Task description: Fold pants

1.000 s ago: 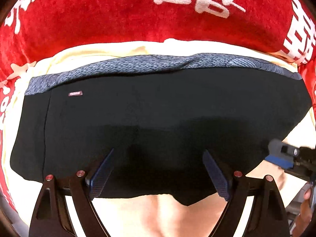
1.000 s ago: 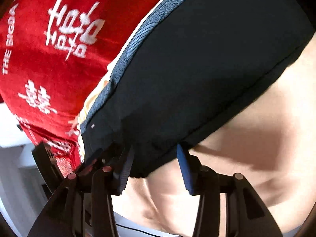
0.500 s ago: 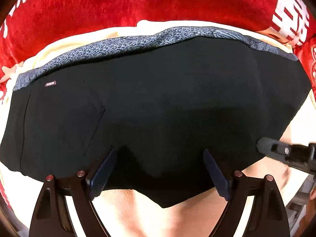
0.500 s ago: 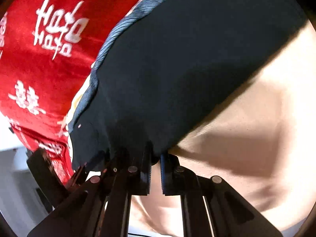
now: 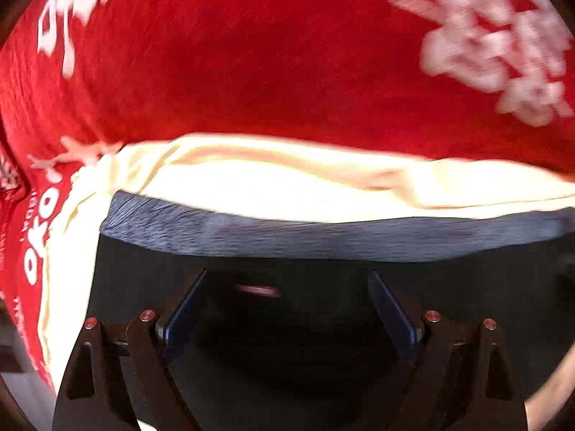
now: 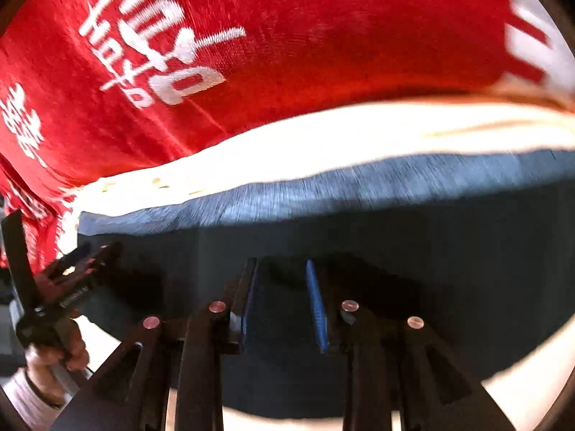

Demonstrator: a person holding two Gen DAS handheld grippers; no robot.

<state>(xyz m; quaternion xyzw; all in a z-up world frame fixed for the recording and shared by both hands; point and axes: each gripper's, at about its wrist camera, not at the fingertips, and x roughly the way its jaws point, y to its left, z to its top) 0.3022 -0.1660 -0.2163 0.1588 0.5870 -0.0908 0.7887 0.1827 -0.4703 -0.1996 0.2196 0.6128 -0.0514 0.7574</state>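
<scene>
Pants (image 5: 323, 323) are lying flat on the cream sheet (image 5: 287, 186), folded into a dark block whose long axis is running side to side across both wrist views, with the grey-blue waistband (image 5: 323, 237) forming the far edge, next to the red blanket (image 5: 251, 72). I am looking steeply down on the fabric from both hands.

I am keeping the left gripper (image 5: 287, 309) spread wide, its blue pads (image 5: 183, 316) standing well apart over the left end of the block, near the small label (image 5: 258, 290). Nothing is pinched there; the cloth is simply lying beneath the opening. In the right wrist view I am seeing that same gripper (image 6: 77, 269) and the hand (image 6: 54, 352) on it at the left end of the pants.

The right gripper (image 6: 284, 305) is hovering over the middle of the block, jaws only narrowly apart after closing and then reopening a little just now. With the motion blur I cannot be sure, but no fold of cloth appears caught between the pads (image 6: 316, 305).

Judging by this, the next fold is turning on the waistband edge: it is lying ahead of both sets of fingertips, and both hands are sitting about equally close to it.
</scene>
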